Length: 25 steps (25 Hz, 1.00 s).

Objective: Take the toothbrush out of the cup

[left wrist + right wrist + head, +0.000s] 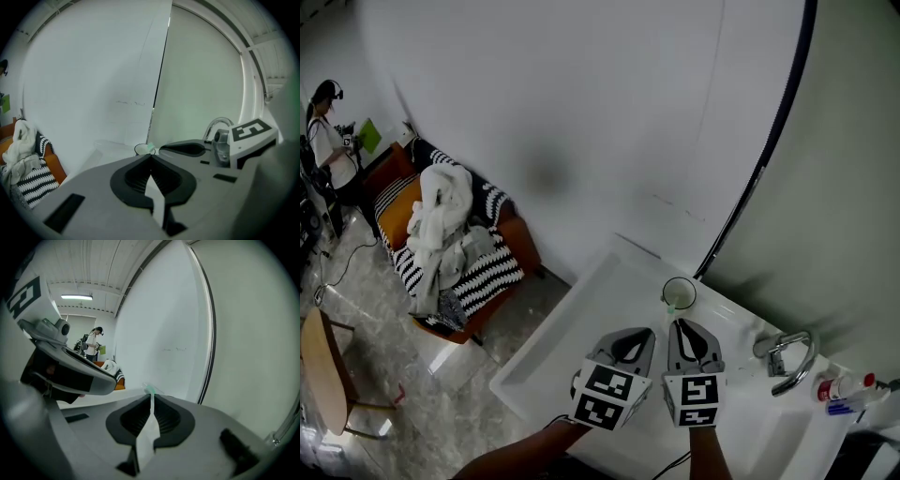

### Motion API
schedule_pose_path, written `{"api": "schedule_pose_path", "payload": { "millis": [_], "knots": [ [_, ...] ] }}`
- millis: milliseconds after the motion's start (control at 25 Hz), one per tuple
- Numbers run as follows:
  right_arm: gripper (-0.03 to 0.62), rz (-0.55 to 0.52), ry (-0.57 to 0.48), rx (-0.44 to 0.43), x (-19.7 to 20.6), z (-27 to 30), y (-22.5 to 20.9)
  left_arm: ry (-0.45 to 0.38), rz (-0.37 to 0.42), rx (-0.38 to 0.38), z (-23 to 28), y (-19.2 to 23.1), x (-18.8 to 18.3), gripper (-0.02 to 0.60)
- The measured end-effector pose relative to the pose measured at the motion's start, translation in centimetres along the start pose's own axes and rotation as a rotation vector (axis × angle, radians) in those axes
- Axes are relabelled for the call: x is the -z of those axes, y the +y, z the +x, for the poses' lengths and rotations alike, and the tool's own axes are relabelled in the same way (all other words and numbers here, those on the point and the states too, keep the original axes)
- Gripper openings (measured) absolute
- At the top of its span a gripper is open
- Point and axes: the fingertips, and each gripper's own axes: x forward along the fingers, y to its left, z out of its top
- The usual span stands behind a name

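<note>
A clear cup stands on the white sink counter, near the wall. A toothbrush with a pale green end leans in it at the near rim. Both grippers hover side by side just short of the cup, and both point at it. My left gripper has its jaws together and nothing in them. My right gripper is also shut and empty, its tips a little short of the toothbrush. In the left gripper view the cup shows just past the jaws. In the right gripper view only the green end peeks above the tips.
A chrome faucet and small bottles stand on the counter's right. A dark pipe runs down the wall behind the cup. On the floor at left are a sofa piled with clothes, a wooden table and a person.
</note>
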Motion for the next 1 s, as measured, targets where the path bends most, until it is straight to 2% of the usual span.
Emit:
{"api": "schedule_pose_path", "payload": {
  "millis": [120,200,640,1000],
  "knots": [
    [0.027,-0.018,-0.004,-0.009,0.5,0.8,0.0,-0.003,-0.015,-0.008,0.2,0.2,0.1,0.009],
    [0.086,-0.035,0.007,-0.017,1.0,1.2,0.0,-0.006,-0.020,-0.017,0.2,0.3,0.1,0.009],
    [0.098,-0.093,0.001,-0.002,2.5,3.6,-0.8,-0.005,-0.030,-0.073,0.1,1.2,1.0,0.009],
    [0.106,-0.219,0.020,0.038,2.3,5.2,-0.8,0.003,-0.043,-0.091,0.2,1.8,1.3,0.009]
  ]
}}
